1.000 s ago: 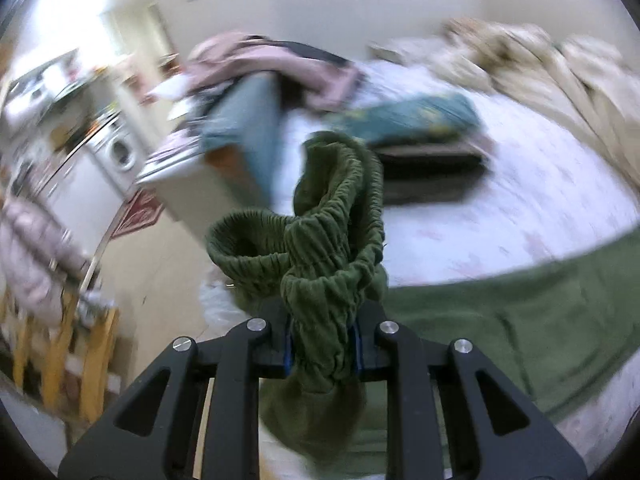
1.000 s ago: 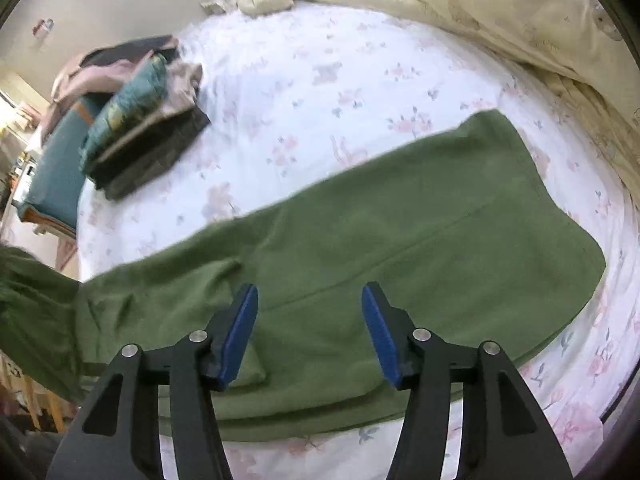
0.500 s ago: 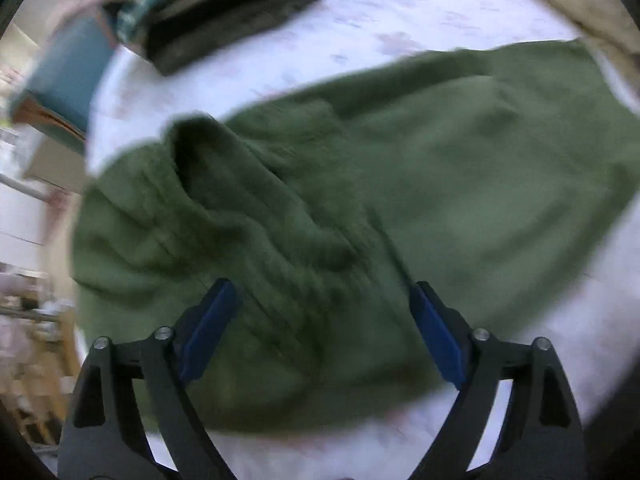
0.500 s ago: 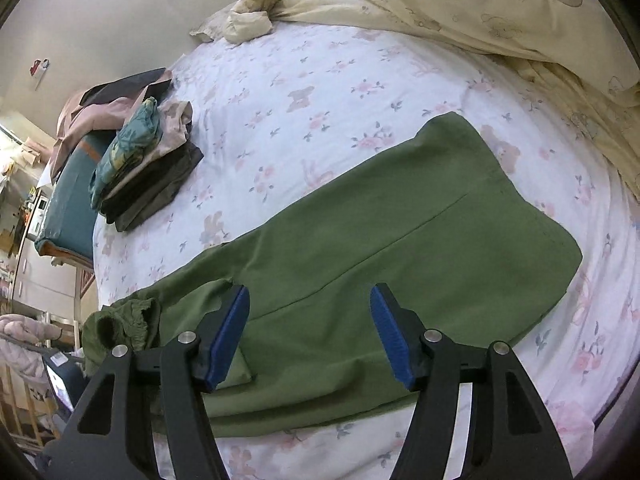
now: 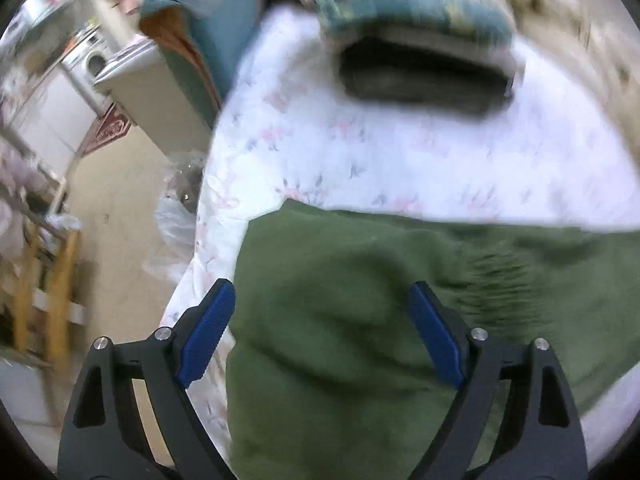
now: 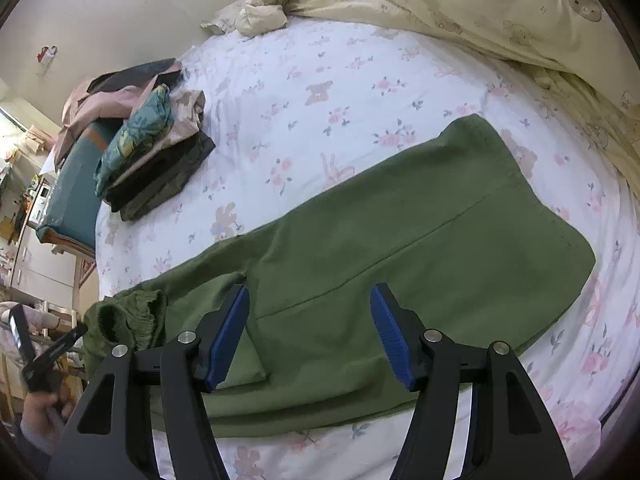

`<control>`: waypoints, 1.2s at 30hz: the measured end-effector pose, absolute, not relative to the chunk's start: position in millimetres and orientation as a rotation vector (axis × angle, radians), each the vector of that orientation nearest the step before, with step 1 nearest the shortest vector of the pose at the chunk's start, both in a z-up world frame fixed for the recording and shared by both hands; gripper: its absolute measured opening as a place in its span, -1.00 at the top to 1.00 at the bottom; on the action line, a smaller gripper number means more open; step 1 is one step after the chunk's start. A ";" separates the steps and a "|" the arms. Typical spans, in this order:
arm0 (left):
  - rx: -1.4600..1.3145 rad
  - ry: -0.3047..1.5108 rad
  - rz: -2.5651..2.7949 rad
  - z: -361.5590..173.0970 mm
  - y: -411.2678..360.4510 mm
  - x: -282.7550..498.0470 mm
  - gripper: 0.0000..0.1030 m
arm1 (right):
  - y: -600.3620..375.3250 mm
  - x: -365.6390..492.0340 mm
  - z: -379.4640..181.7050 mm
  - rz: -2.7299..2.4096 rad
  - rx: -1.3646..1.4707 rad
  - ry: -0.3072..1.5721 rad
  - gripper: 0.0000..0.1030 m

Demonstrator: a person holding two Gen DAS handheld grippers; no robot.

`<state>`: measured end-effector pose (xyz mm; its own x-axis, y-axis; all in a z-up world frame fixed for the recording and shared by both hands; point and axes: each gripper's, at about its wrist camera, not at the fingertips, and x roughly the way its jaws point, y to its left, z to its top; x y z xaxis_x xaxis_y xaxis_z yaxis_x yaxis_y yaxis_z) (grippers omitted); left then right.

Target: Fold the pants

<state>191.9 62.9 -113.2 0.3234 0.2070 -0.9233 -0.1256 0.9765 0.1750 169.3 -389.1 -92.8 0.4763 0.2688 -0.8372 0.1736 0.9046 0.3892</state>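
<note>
The green pants [image 6: 400, 248] lie flat across the floral bed sheet [image 6: 320, 80], legs doubled over each other, hems to the right. The gathered elastic waistband [image 6: 128, 316] is bunched at the left bed edge. My right gripper [image 6: 308, 332] is open and empty, hovering above the middle of the pants. My left gripper [image 5: 324, 332] is open and empty above the waist end of the pants [image 5: 360, 320], by the bed's left edge; this view is blurred. The left tool and the hand holding it show in the right wrist view [image 6: 44, 356].
A stack of folded clothes [image 6: 156, 160] sits on the bed at the far left, also in the left wrist view [image 5: 420, 52]. A cream duvet [image 6: 480, 12] is heaped along the far side. A teal-covered box [image 5: 192, 52] and the floor lie left of the bed.
My left gripper let go of the green waistband it held a second ago, opened wide and pulled back left. The waistband now lies on the bed. My right gripper rose slightly, still open.
</note>
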 end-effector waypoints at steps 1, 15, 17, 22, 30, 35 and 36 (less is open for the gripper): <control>0.084 1.261 0.202 -125.9 55.5 195.5 -0.62 | -387.3 169.8 -94.6 0.057 0.453 1.088 -0.26; 0.078 1.146 0.109 -102.5 9.4 187.3 -0.62 | -394.4 172.3 -97.8 0.037 0.441 1.086 -0.26; 0.104 1.110 0.049 -92.9 -5.6 189.1 -0.62 | -394.5 171.2 -93.2 0.046 0.433 1.072 -0.26; 0.151 1.205 0.019 -138.5 -41.8 208.9 -0.62 | -401.8 166.4 -93.4 0.046 0.449 1.073 -0.26; 0.129 1.309 -0.006 -164.0 -45.8 215.0 -0.76 | -459.8 143.9 -102.5 -0.147 0.501 1.012 -0.26; 0.039 1.202 -0.068 -94.0 -35.5 186.4 -0.77 | -528.9 118.0 -130.0 -0.428 0.751 0.971 -0.26; 0.032 1.192 -0.072 -85.2 -33.4 180.8 -0.77 | -538.9 112.1 -135.0 -0.480 0.788 0.965 -0.26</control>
<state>180.8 -33.4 -85.2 0.3681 -0.0387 -0.9290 0.0727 0.9973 -0.0127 112.1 -538.9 -135.0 0.5004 -0.0227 -0.8655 0.6765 0.6341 0.3745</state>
